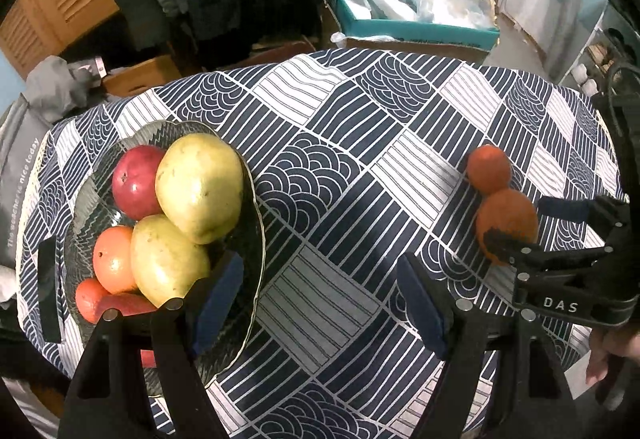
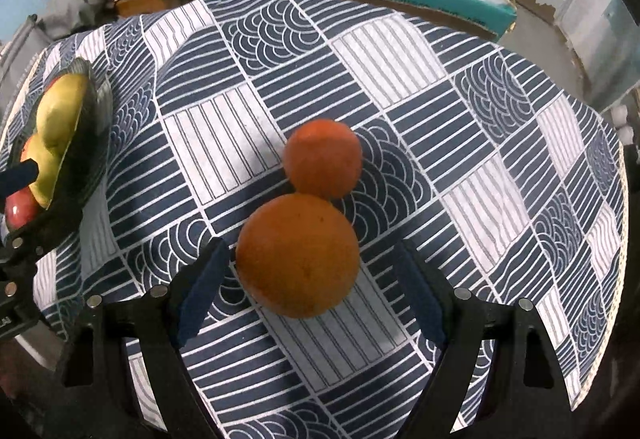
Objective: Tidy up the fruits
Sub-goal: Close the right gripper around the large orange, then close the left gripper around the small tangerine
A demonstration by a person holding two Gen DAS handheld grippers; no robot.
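A glass bowl (image 1: pixel 256 239) at the table's left holds two yellow-green pears (image 1: pixel 198 185), a red apple (image 1: pixel 134 181), an orange (image 1: pixel 114 259) and more red fruit. My left gripper (image 1: pixel 320 303) is open and empty, just right of the bowl, its left finger over the rim. Two oranges lie touching on the cloth: a large one (image 2: pixel 298 255) and a smaller one (image 2: pixel 324 157) behind it. My right gripper (image 2: pixel 310 291) is open, its jaws on either side of the large orange, not closed on it. In the left wrist view the right gripper (image 1: pixel 516 227) straddles the large orange (image 1: pixel 506 221).
The round table has a navy-and-white patterned cloth (image 1: pixel 360 159). Behind it stand a teal cardboard box (image 1: pixel 400 27) with plastic bags, a wooden cabinet (image 1: pixel 52 3) and grey cloth (image 1: pixel 60 87). The bowl also shows at the left edge of the right wrist view (image 2: pixel 92 143).
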